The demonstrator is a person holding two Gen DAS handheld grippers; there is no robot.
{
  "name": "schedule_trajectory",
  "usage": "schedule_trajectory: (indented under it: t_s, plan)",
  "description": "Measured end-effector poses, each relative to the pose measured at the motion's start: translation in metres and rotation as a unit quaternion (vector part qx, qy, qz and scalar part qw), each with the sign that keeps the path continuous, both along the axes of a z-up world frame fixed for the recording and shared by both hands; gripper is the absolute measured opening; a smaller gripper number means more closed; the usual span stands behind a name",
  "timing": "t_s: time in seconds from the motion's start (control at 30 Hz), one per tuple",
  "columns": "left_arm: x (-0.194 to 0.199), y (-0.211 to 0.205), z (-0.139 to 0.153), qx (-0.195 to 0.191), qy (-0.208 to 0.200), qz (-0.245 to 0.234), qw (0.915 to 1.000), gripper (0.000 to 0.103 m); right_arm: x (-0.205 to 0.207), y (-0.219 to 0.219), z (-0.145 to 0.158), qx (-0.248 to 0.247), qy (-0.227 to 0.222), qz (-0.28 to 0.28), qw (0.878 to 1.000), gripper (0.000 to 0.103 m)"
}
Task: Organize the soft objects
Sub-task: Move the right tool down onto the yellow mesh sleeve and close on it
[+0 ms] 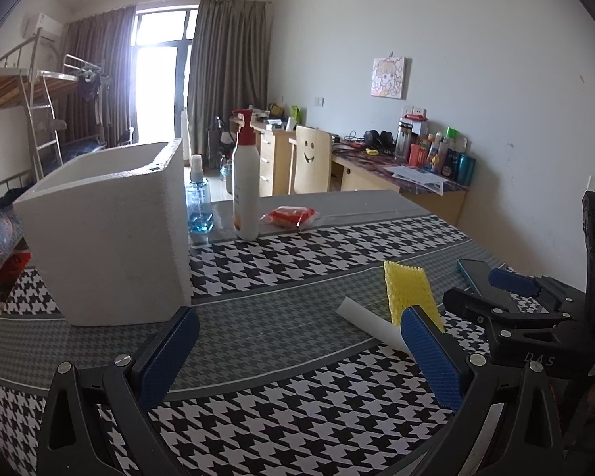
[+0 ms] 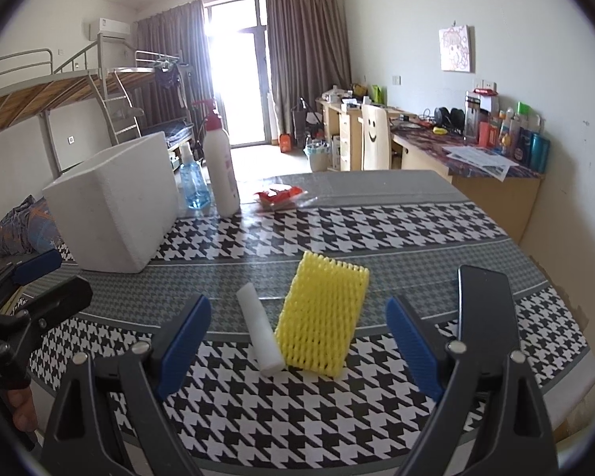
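The left tongs (image 1: 297,341) sit closest to the lens in the left wrist view, their blue-padded fingers (image 1: 166,353) spread wide apart with nothing between them, held low over the surface (image 1: 258,428), which is covered in a black-and-white houndstooth cloth with grey bands. The right tongs (image 2: 297,337) fill the foreground of the right wrist view in the same way, fingers (image 2: 412,345) apart and empty.

The largest thing on the surface is a white foam box (image 1: 107,234), open at the top, standing on the left side and well apart from both tongs. Behind its right corner stand a tall white pump bottle (image 1: 245,182) with a red top and, just beside it, a smaller clear bottle of blue liquid (image 1: 198,202). To the right of these lies a flat red packet (image 1: 291,216) in clear wrap.

Nearer, a yellow foam net sleeve (image 2: 323,317) lies flat in front of the right tongs, between the lines of their fingers but not touched by them. A white foam roll (image 2: 260,335) lies along its left edge, touching it. A dark phone (image 2: 482,297) lies to the right, partly hidden behind the right finger.
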State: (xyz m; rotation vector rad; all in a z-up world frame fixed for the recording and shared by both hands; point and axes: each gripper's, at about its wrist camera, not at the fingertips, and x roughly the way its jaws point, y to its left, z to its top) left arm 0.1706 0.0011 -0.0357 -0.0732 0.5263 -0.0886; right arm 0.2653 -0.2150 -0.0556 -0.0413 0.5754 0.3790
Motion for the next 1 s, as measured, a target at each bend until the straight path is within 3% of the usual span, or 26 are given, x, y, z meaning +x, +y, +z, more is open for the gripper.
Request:
schedule_trajectory:
  t_s: [0.77,1.0]
  plan:
    - [0.037,-0.014,-0.025,0.003,0.051,-0.009,0.9987,0.102,0.049,-0.006,-0.038,0.002,0.080,-0.007,0.997,0.092]
    - [0.048,-0.021,-0.031,0.005,0.067,-0.011,0.9977,0.102,0.063,-0.006,-0.052,-0.005,0.112,-0.006,0.994,0.077]
